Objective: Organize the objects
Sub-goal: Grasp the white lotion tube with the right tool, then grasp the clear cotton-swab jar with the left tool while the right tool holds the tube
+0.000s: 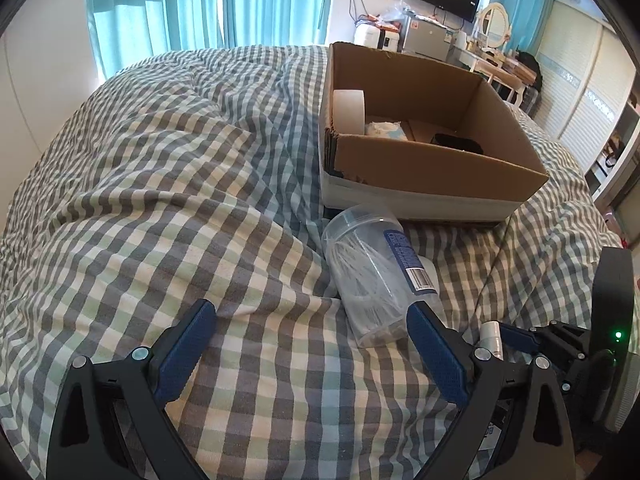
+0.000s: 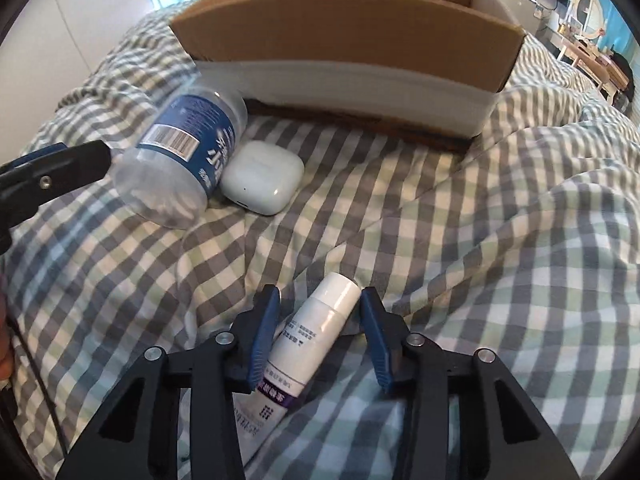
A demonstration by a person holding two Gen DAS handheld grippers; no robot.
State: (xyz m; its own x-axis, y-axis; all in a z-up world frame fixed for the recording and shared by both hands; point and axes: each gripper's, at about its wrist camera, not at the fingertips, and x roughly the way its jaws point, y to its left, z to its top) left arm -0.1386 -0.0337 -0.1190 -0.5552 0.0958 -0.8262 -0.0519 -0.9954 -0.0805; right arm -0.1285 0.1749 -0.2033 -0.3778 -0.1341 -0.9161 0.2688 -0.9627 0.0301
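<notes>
Grippers left (image 1: 312, 316) and right (image 2: 320, 312) spread; tube (image 2: 316, 328) between right's fingers.

Bed (image 2: 440, 208): checked quilt, rumpled.
On it: cardboard box (image 2: 344, 28); clear jar (image 2: 184, 148) lying down; white earbud case (image 2: 262, 176); white tube (image 2: 308, 340).

Both wrist cameras look forward, low over the bed (image 1: 160, 200). They share the cardboard box (image 1: 432, 168) and clear bottle (image 2: 184, 152), the right view nearer.
</notes>
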